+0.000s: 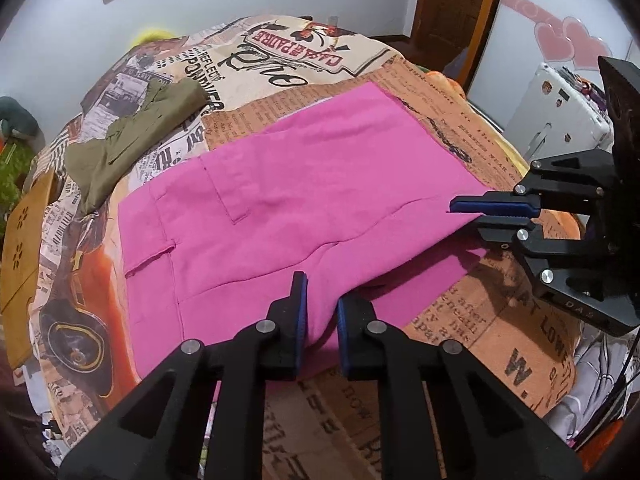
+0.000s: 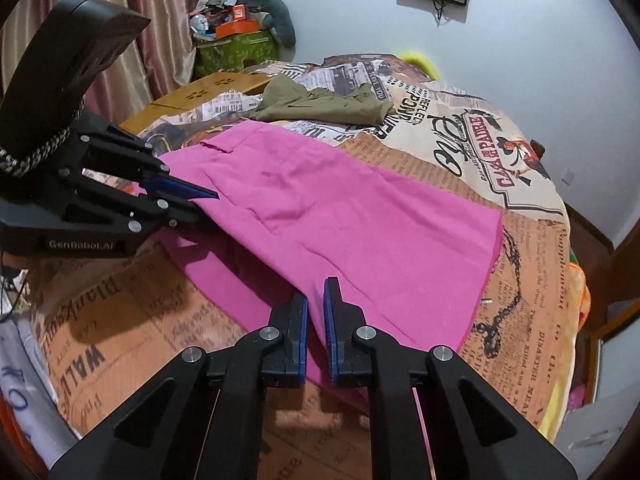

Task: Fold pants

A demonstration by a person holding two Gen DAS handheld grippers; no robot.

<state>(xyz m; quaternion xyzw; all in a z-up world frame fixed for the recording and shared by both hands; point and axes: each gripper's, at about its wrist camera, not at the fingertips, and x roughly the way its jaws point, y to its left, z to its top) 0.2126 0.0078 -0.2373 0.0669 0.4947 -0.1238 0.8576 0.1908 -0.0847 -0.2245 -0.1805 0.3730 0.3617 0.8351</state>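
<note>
You hold matt pink cloth pants (image 1: 280, 200); printed fabric bedspread (image 1: 500, 320) beneath; grippers' fingers (image 1: 296, 320) matt black plastic.

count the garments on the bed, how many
2: pink pants spread mid-bed, pinched by the left gripper and right gripper; olive garment crumpled beyond them. Others may be hidden.
</note>
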